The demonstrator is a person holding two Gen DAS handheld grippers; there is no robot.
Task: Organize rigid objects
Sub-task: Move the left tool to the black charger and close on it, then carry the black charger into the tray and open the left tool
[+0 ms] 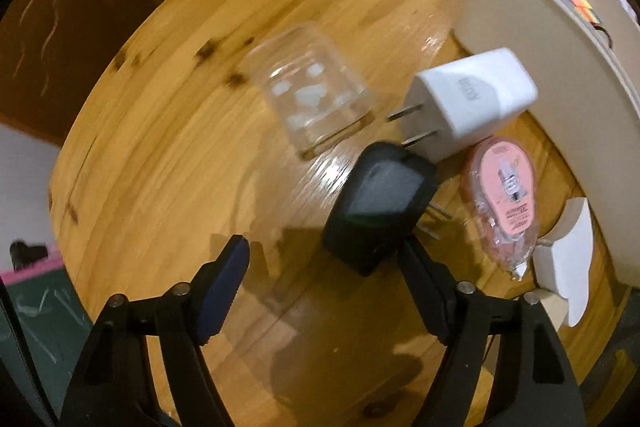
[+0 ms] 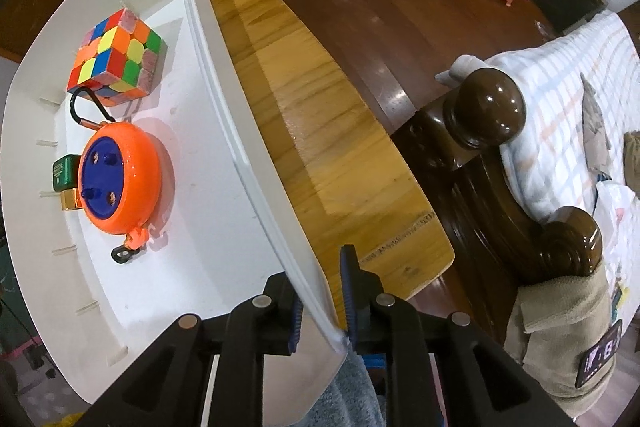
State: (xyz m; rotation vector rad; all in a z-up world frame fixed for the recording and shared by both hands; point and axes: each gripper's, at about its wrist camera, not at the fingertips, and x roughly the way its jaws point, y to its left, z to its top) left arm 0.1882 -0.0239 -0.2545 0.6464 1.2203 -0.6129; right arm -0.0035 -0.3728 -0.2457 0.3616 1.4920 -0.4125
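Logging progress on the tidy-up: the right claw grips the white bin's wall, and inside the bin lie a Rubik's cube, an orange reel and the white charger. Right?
Not quite. The white charger is not in the white bin; the left wrist view shows it lying on the wooden table outside it. The rest holds: in the right wrist view the right claw clamps the bin's wall, with the Rubik's cube and orange reel inside.

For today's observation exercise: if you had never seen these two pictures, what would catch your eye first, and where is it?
In the right wrist view, the multicoloured puzzle cube and the orange and blue reel stand out inside the white bin, whose wall the right gripper pinches. In the left wrist view, a white charger and a black charger lie on the wooden table ahead of the open left gripper.
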